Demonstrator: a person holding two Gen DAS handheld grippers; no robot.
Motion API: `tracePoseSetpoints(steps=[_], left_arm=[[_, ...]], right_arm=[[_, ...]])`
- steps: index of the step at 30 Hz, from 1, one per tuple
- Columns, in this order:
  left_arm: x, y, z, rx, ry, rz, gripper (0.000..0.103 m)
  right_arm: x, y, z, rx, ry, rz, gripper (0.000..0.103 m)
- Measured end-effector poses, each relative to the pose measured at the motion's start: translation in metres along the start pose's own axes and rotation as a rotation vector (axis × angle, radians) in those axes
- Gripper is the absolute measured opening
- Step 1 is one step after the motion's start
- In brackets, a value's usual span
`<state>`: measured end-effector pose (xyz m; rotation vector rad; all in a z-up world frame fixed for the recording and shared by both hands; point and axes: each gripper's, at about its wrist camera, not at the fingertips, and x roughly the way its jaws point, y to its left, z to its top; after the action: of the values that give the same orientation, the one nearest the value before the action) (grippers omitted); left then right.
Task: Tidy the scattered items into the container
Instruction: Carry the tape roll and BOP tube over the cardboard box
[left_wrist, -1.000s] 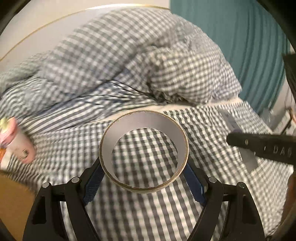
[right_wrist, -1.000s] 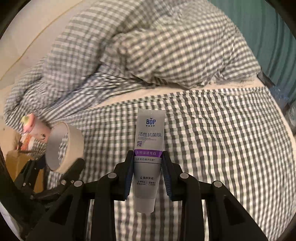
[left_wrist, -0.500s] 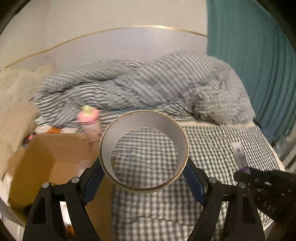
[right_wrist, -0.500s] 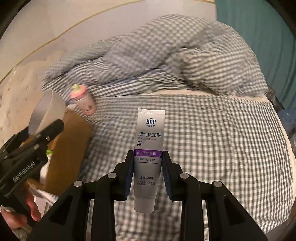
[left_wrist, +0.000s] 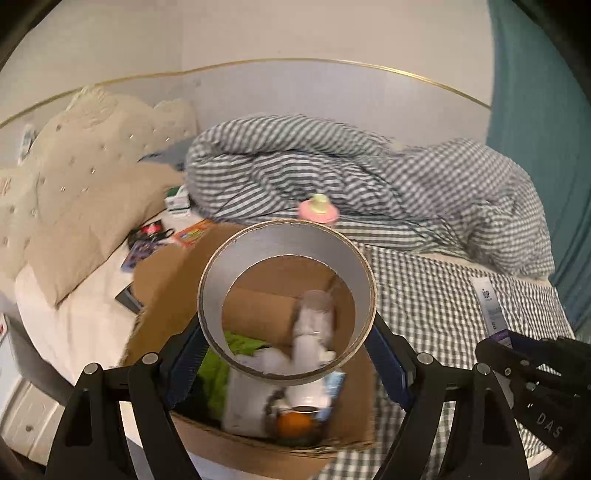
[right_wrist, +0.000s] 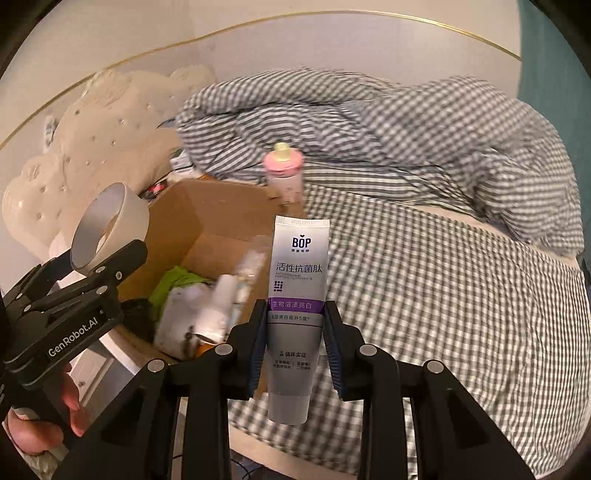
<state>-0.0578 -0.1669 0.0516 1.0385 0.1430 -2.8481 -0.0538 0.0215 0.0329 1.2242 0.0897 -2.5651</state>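
Note:
My left gripper (left_wrist: 286, 343) is shut on a roll of tape (left_wrist: 221, 266) and holds it above the open cardboard box (left_wrist: 162, 273); both show in the right wrist view, gripper (right_wrist: 107, 258) and roll (right_wrist: 129, 214). The box (right_wrist: 207, 218) holds a green cloth, white bottles and an orange thing. My right gripper (right_wrist: 295, 325) is shut on a grey and purple BOP toothpaste tube (right_wrist: 299, 273), held upright over the bed just right of the box. The tube's end (left_wrist: 487, 295) shows in the left wrist view at the right.
A pink baby bottle (right_wrist: 282, 173) stands on the bed behind the box. A rumpled checked duvet (right_wrist: 406, 122) lies at the back, and a checked sheet (right_wrist: 443, 280) covers the bed. Cream pillows (left_wrist: 85, 177) and small packets (left_wrist: 147, 236) lie to the left.
Both grippers have swung left from over the checked sheet. The tape roll now hangs over the box, and the tube is beside it. Both grips are unchanged.

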Motion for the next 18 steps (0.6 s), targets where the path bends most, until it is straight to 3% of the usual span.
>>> tracePoseSetpoints(steps=[8,16,17,18], left_arm=[[0.035,0.051,-0.004,-0.063,0.067,0.019,0.083],[0.086,0.059,-0.012,-0.077,0.150,0.026,0.084],[0.089,0.058,-0.013,-0.079,0.156,0.024,0.085],[0.092,0.058,-0.014,-0.084,0.162,0.027,0.085]], right_arm=[[0.050,0.056,0.019,-0.051,0.067,0.048,0.029],[0.103,0.074,0.025,-0.052,0.124,0.069,0.029],[0.103,0.073,0.026,-0.051,0.106,0.065,0.033],[0.101,0.072,0.027,-0.055,0.093,0.047,0.045]])
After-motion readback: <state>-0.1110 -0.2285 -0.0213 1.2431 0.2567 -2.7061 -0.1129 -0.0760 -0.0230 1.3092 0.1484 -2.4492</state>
